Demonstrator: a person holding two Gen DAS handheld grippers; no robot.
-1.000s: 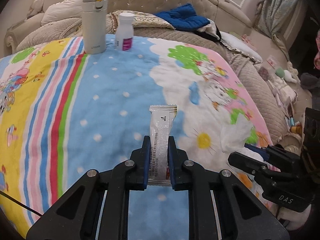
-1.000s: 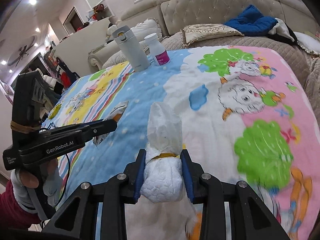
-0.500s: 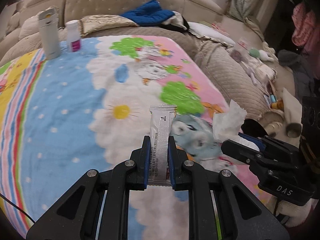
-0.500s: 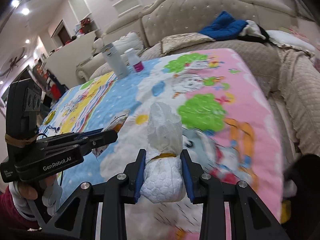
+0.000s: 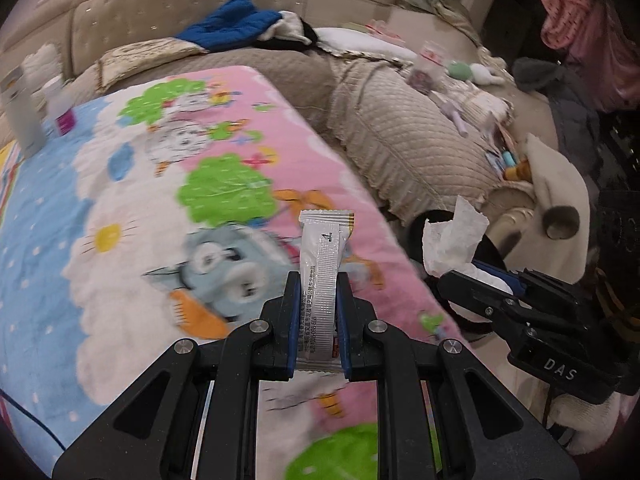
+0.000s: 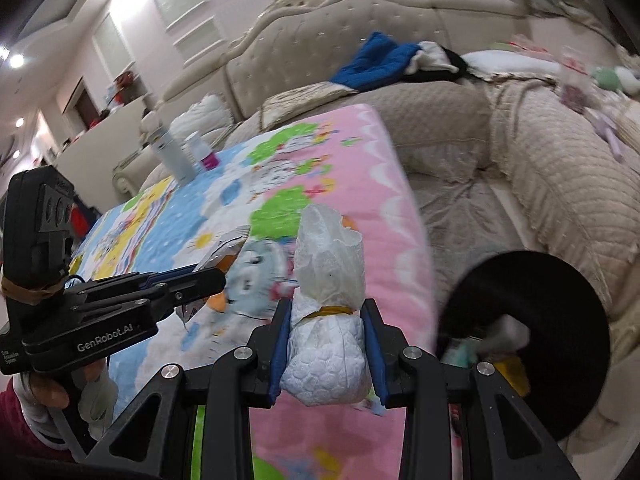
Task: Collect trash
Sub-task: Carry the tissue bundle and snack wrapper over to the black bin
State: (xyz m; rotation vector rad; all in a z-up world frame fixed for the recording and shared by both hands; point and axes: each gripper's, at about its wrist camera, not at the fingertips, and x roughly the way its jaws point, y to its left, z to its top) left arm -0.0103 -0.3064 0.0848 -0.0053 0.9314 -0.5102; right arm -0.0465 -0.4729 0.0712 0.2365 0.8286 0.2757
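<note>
Lettering "GenRobot.AI" is on the side of the left gripper (image 5: 318, 300), and "DAS" on the right gripper (image 6: 326, 320). The left one is clamped on a silver sachet (image 5: 322, 268) with small print that I cannot read. The right one is clamped on a white tissue bundle (image 6: 328, 344) tied with a yellow band. Both are above the pink edge of the cartoon blanket (image 5: 132, 208) on the bed. Beyond this edge, on the floor side, a black bin (image 6: 560, 320) stands open.
</note>
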